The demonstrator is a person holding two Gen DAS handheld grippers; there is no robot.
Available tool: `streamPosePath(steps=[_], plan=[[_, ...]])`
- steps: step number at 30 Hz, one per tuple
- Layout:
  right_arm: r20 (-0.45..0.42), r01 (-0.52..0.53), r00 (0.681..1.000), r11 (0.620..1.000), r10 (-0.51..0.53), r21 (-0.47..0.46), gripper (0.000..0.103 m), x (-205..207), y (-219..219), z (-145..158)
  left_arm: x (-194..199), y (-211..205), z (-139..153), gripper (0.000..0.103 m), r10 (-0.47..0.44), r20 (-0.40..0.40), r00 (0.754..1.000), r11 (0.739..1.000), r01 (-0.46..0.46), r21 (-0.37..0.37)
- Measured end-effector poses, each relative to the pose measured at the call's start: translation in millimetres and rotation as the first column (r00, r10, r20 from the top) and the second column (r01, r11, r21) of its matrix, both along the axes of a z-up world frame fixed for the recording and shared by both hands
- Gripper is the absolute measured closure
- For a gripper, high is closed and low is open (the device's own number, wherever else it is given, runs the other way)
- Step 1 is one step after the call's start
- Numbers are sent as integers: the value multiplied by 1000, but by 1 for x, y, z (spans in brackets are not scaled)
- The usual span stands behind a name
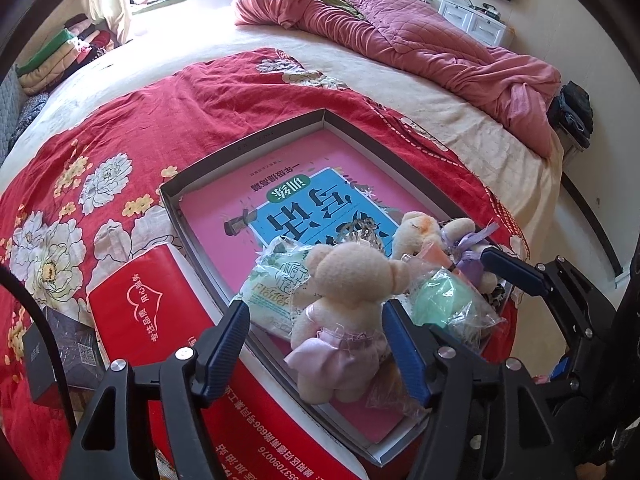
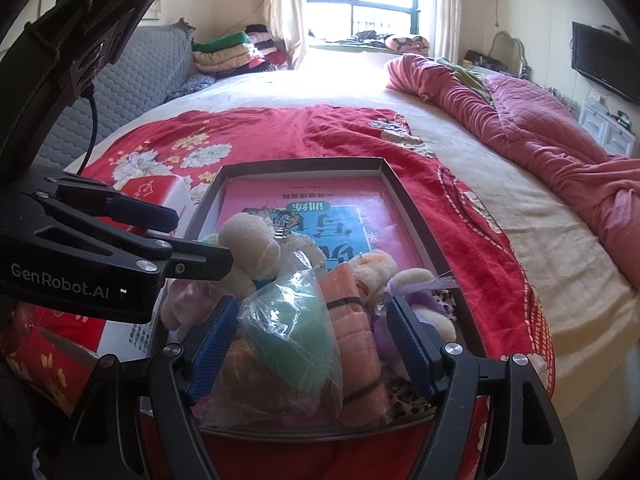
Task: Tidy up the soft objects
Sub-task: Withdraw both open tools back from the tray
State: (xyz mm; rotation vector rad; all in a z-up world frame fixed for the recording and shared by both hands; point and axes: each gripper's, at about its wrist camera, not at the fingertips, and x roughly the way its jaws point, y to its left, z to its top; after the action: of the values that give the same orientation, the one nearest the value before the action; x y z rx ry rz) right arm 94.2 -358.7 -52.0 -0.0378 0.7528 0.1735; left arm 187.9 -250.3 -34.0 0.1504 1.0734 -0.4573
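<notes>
In the left wrist view the left claw (image 1: 314, 334) stands with its jaws apart on either side of a cream teddy bear in a pink dress (image 1: 344, 312), which sits at the near end of the shallow grey box (image 1: 248, 142); the left pad is clear of the toy, and whether the right pad brushes its arm I cannot tell. At ten o'clock from the bear lies a white packet printed "Flower" (image 1: 272, 284), at three o'clock a bagged green item (image 1: 444, 300), and at one o'clock a second plush (image 1: 416, 232) against a purple-bowed one (image 1: 468, 256). A pink and blue book (image 1: 320, 200) lines the box floor, and a red carton (image 1: 132, 312) lies outside at nine o'clock on the red floral bedspread (image 1: 120, 128). In the right wrist view the right claw (image 2: 310, 344) is spread wide around the bagged green item and an orange rolled cloth (image 2: 356, 320) bound with black bands, clamped on neither. These things look light and squashy; the plastic bag will likely slip and crinkle, so take the bear across its torso and the roll at a band.
</notes>
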Motion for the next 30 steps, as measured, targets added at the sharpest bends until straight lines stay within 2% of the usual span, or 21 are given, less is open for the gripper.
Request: streamPosePath(steps=[4, 16, 30], plan=[[19, 43, 999, 998, -44, 43, 25, -3, -8, 9, -3, 4, 4, 34, 7, 6, 1000, 1000, -7, -6], [57, 159, 985, 986, -162, 45, 25, -18, -16, 30, -19, 14, 14, 29, 25, 36, 999, 999, -24, -26], [89, 235, 968, 972, -236, 14, 25, -38, -9, 60, -44, 30, 32, 23, 48, 81, 996, 998, -45, -48]])
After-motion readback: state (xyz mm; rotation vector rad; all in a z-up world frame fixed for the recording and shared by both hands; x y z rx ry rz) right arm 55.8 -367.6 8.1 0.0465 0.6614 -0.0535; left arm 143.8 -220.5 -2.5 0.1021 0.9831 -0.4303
